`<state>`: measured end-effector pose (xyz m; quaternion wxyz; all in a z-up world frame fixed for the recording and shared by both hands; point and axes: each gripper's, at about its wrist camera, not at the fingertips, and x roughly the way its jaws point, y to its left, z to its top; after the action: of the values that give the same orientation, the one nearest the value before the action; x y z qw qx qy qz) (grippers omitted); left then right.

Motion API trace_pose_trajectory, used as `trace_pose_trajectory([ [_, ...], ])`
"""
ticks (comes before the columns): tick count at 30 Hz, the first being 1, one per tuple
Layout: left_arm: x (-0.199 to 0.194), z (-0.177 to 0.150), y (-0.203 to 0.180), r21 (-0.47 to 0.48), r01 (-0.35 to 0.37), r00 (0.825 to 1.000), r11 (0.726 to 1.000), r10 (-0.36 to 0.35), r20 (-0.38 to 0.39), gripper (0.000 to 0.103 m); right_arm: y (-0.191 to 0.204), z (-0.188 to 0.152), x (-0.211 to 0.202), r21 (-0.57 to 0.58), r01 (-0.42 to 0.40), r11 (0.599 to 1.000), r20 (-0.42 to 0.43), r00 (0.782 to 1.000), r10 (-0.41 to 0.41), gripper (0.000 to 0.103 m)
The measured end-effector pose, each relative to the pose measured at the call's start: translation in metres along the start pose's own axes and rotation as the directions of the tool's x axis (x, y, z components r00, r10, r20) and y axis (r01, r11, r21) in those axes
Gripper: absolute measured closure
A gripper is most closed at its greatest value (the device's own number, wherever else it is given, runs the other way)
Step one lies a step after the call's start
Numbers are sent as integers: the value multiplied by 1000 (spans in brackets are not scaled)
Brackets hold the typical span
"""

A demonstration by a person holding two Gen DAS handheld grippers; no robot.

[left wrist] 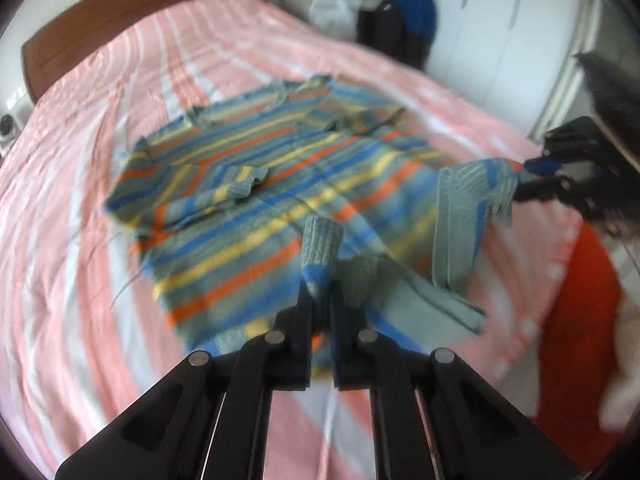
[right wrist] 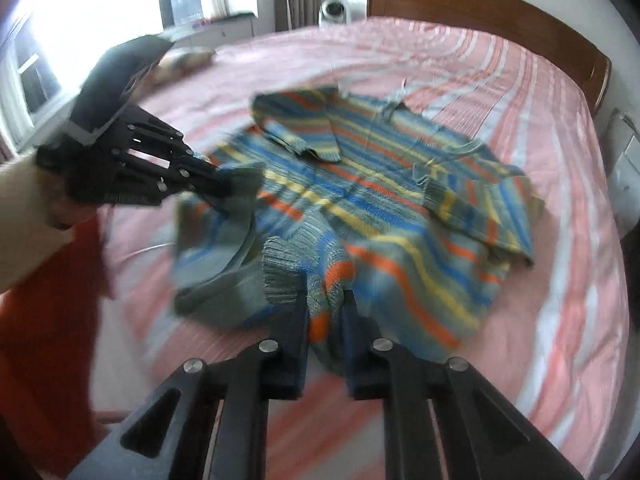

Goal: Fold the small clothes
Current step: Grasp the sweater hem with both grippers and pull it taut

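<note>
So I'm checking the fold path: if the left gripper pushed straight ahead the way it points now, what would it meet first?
Beyond the ribbed hem already pinched in its jaws, the left gripper would probably run into the striped knitted sweater spread on the pink striped bedsheet, likely near the folded-in sleeve; blur and fisheye make depth uncertain.

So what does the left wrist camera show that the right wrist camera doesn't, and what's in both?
Only the left wrist view shows the white wardrobe and the dark and blue clothes piled beyond the bed. Only the right wrist view shows the bright window and a small white device by the headboard. Both show the striped sweater spread on the pink striped bedsheet, sleeves folded in, with the left gripper and right gripper each pinching its hem, and the wooden headboard.
</note>
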<state>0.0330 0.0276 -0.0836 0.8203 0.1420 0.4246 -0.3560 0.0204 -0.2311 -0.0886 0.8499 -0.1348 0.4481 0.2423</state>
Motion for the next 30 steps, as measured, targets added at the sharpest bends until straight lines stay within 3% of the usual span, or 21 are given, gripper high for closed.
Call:
trace_pose_trajectory([
  [4,-35,-46,-1,8,-10,999,1000,10,-35,96,5,-46,-50,-2,-41,999,-21,999,41,89],
  [9,-40,-105,13,-76,-103,981,992,89,-174,89,-9,-102,-45,85,28,996,-175,985,-13,87],
  [10,-44,-112,20,-117,-111,980,987,89,-176,77,-15,-111,-45,107,29,994,-195,981,-7,82],
  [11,-49,-115,27,-172,-104,983,980,75,-166,67,-21,-120,-43,145,28,989,-215,977,4,70],
  [12,-57,-119,35,-239,-91,989,967,60,-134,43,-28,-127,-43,189,23,982,-222,975,20,62],
  [13,-63,-121,42,-294,-74,994,953,48,-96,26,-35,-132,-44,239,7,971,-221,974,48,47],
  [15,-65,-120,53,-388,-45,999,920,30,-44,20,-43,-140,-49,344,-65,937,-171,977,130,42],
  [16,-59,-119,56,-412,-48,998,910,27,-57,20,-48,-141,-49,394,-118,911,-127,975,181,42],
  [18,-35,-116,53,-410,-121,988,904,69,-141,23,-53,-144,-42,473,-195,859,-67,964,256,42],
  [20,-8,-110,42,-361,-189,967,913,110,-228,30,-58,-149,-18,547,-215,809,-70,951,300,42],
  [22,16,-107,31,-313,-222,949,923,132,-285,47,-54,-156,8,583,-205,786,-121,935,333,43],
  [23,20,-106,27,-303,-234,946,924,144,-290,56,-52,-157,17,590,-214,779,-129,927,353,49],
  [24,24,-104,24,-301,-236,945,924,146,-294,92,-46,-156,24,585,-243,773,-118,918,378,57],
  [25,25,-103,24,-322,-210,947,923,111,-301,100,-41,-154,25,574,-260,776,-111,915,388,92],
  [26,21,-102,24,-337,-208,949,918,106,-296,100,-40,-152,25,569,-256,782,-114,917,383,98],
  [30,-15,-106,24,-370,-179,962,912,84,-259,101,-50,-148,-20,567,-188,802,-110,948,300,98],
])
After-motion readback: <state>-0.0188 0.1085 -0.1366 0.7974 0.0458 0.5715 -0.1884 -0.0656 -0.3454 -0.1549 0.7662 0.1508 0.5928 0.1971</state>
